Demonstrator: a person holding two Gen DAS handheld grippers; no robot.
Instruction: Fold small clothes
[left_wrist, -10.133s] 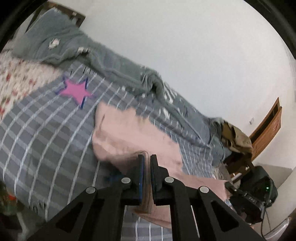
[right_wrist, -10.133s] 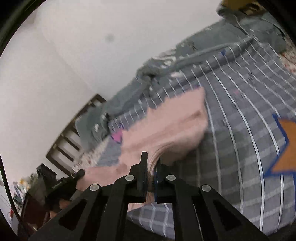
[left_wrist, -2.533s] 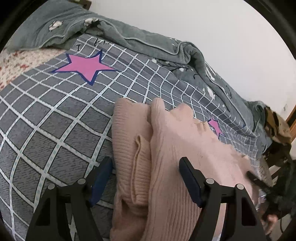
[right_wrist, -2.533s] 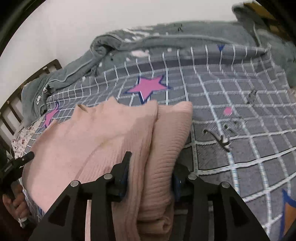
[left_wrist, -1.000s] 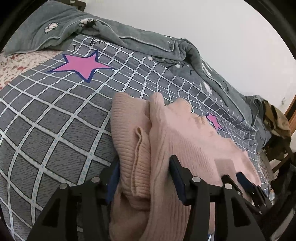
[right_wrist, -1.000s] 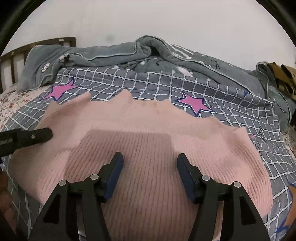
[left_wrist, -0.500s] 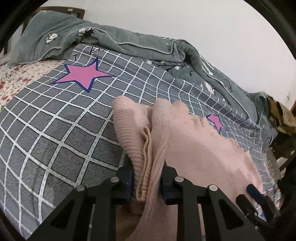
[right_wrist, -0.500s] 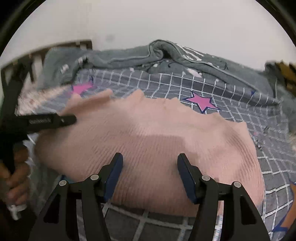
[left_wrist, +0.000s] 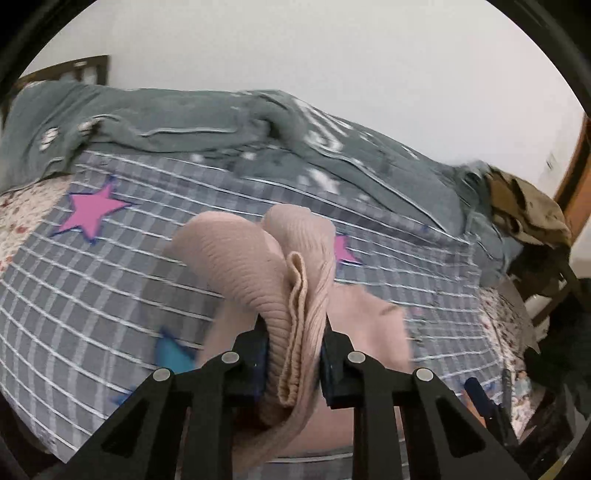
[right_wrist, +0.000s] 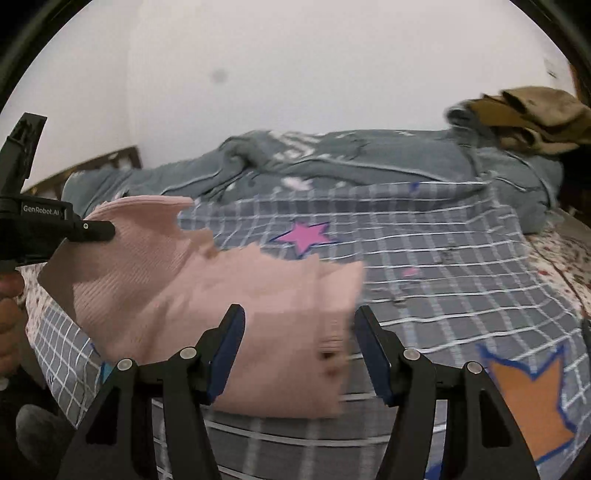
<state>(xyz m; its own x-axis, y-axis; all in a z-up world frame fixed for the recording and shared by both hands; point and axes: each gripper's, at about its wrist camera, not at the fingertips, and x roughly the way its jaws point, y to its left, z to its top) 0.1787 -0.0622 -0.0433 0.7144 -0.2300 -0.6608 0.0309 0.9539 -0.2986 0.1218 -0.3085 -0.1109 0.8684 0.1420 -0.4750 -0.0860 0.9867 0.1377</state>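
Left tongs (left_wrist: 291, 354) grip the pink sweater's (right_wrist: 207, 295) bunched edge, lifting it for a fold; opening right tongs (right_wrist: 299, 354), gripping nothing, must next regrasp its near-right corner.

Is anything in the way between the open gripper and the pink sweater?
Nothing visible. The right gripper has its fingers apart and opening, and the pink sweater lies right in front of them on the checked bedspread. The left gripper already pinches one end.
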